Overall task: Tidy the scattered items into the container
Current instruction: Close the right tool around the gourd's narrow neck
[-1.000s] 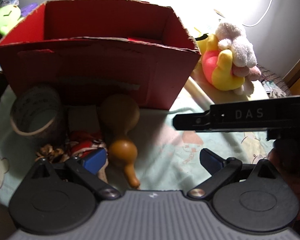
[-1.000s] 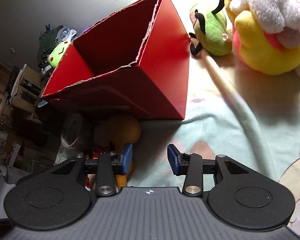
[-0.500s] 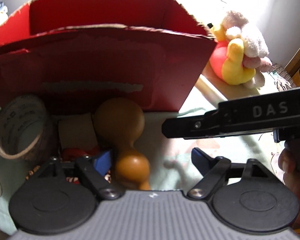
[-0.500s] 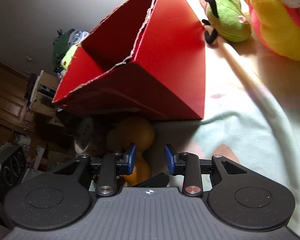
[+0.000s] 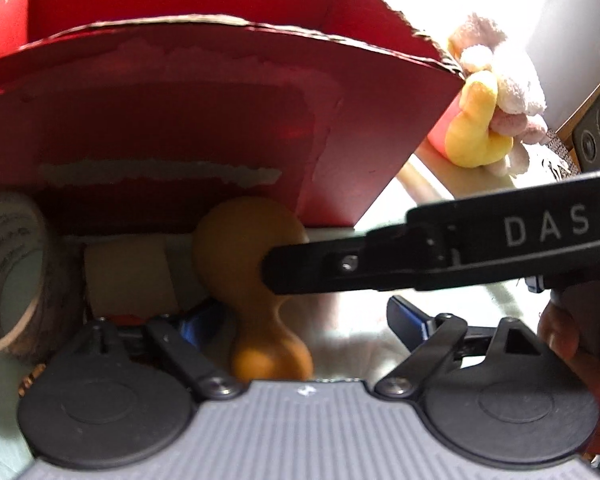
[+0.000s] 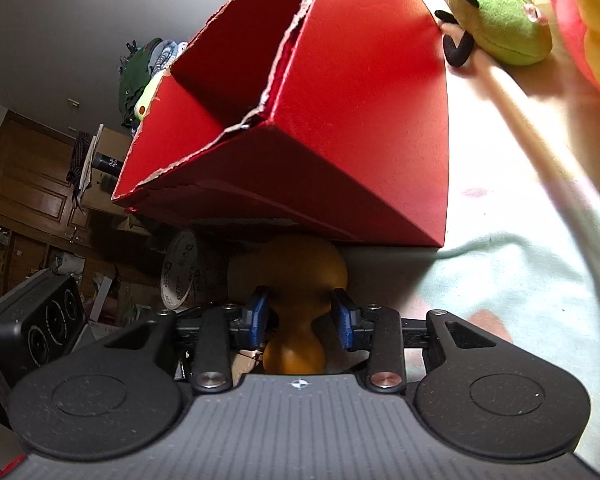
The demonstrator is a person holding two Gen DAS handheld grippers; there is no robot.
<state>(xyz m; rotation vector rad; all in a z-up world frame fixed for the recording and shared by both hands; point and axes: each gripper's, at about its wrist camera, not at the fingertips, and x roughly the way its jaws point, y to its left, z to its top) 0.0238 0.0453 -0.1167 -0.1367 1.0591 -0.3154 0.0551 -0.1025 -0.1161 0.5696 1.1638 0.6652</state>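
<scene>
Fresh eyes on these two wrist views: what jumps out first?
The big red cardboard box fills the upper frame, open-topped. Right in front of it lies an orange gourd, its neck between the opening blue pads of the right gripper, not pressed. Plush toys sit beyond the box's corner.

Red box (image 5: 188, 120), tan-orange gourd (image 6: 300, 276)

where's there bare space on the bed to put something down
Free: the pale sheet right of the red box, running toward the plush toys. Crowded: the box's front, where the gourd, tape roll and both grippers meet.
</scene>
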